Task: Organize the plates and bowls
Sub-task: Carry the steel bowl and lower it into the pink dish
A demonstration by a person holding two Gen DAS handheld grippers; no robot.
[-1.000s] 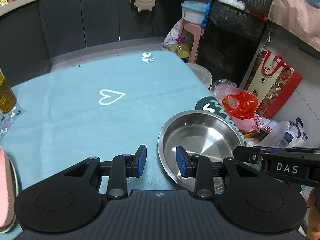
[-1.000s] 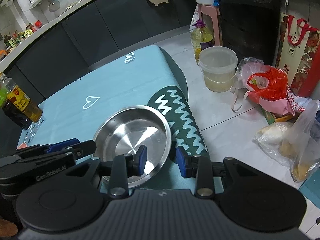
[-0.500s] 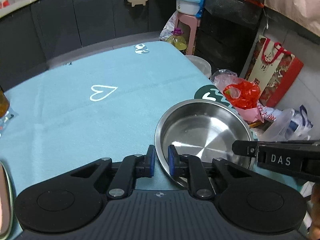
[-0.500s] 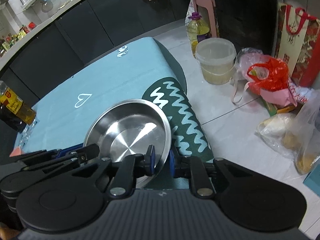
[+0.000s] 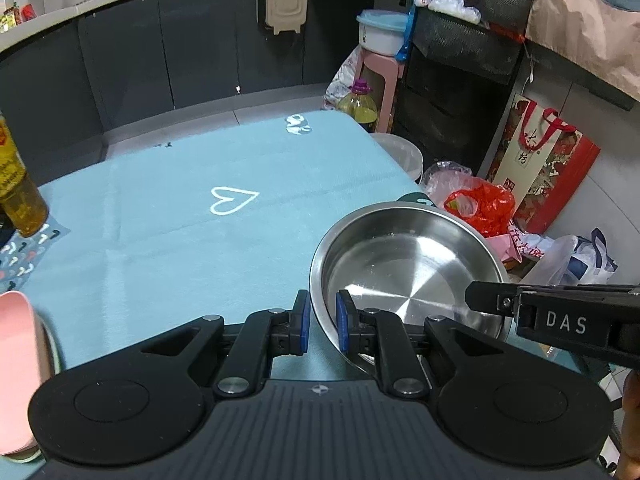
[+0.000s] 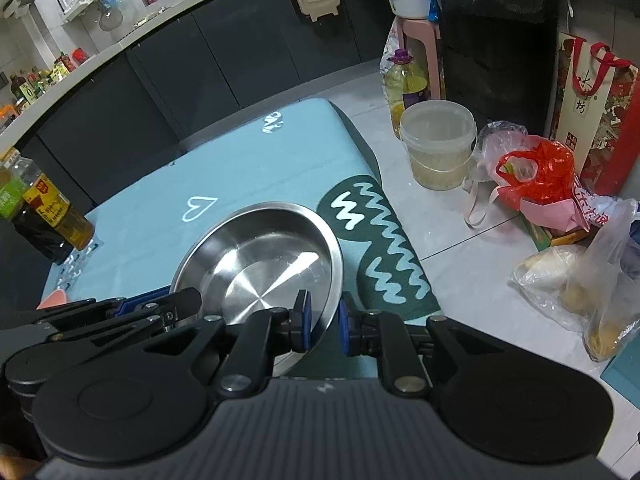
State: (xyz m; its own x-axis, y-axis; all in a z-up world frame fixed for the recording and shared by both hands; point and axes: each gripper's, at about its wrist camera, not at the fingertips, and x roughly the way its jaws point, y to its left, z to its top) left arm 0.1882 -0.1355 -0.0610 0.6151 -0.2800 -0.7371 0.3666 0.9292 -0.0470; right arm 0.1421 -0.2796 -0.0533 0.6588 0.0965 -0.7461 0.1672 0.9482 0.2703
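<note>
In the left wrist view the left claw [image 5: 322, 326] tilts downward over the bench [image 5: 160, 232], its blue pads pinched on the near-left rim of the empty steel bowl [image 5: 404, 272]. In the right wrist view the right claw [image 6: 323, 326] angles down likewise, clamped on the bowl's [image 6: 260, 260] near-right rim, the bowl empty at the bench's [image 6: 224, 168] right end.

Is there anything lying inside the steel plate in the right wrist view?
No. The steel plate shows only its bare, shiny bottom, with the right gripper clamped on its near rim.
</note>
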